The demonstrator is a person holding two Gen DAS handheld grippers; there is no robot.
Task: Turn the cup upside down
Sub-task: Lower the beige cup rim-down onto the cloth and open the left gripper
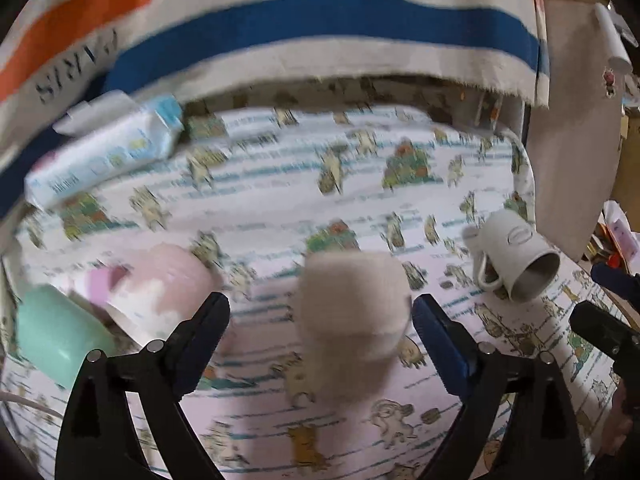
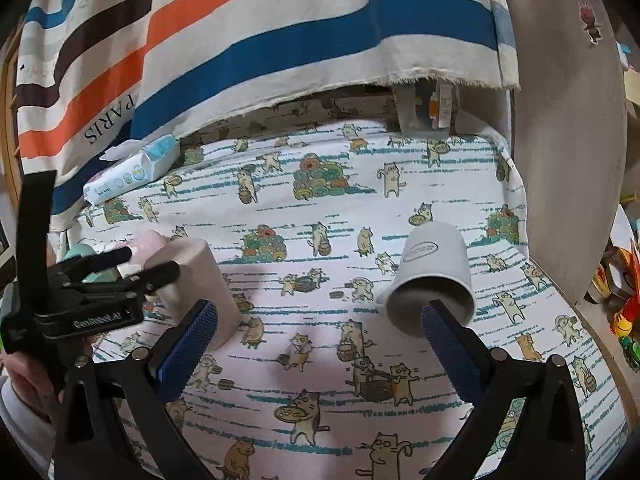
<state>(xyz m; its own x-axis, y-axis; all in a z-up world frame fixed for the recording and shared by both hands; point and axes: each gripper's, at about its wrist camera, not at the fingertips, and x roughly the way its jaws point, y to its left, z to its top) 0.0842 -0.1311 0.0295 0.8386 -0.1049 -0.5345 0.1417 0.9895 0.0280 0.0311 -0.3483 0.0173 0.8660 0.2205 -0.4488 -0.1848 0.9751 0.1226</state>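
A beige cup (image 1: pixel 352 304) stands upside down on the cat-print cloth (image 1: pixel 280 208), between and just ahead of my open left gripper (image 1: pixel 321 312); it is blurred. In the right wrist view the same cup (image 2: pixel 200 280) stands at the left, with the left gripper (image 2: pixel 148 264) around it. A white mug (image 2: pixel 434 276) lies on its side, mouth toward me, just ahead of my open right gripper (image 2: pixel 320 320); its mouth is next to the right finger (image 2: pixel 444 336). The mug also shows in the left wrist view (image 1: pixel 516 260).
A pink cup (image 1: pixel 160 284) and a mint cup (image 1: pixel 56 332) lie at the left. A wipes pack (image 1: pixel 104 152) sits at the back left. A striped cloth (image 2: pixel 280 40) hangs behind. A wooden board (image 2: pixel 568 120) stands at the right edge.
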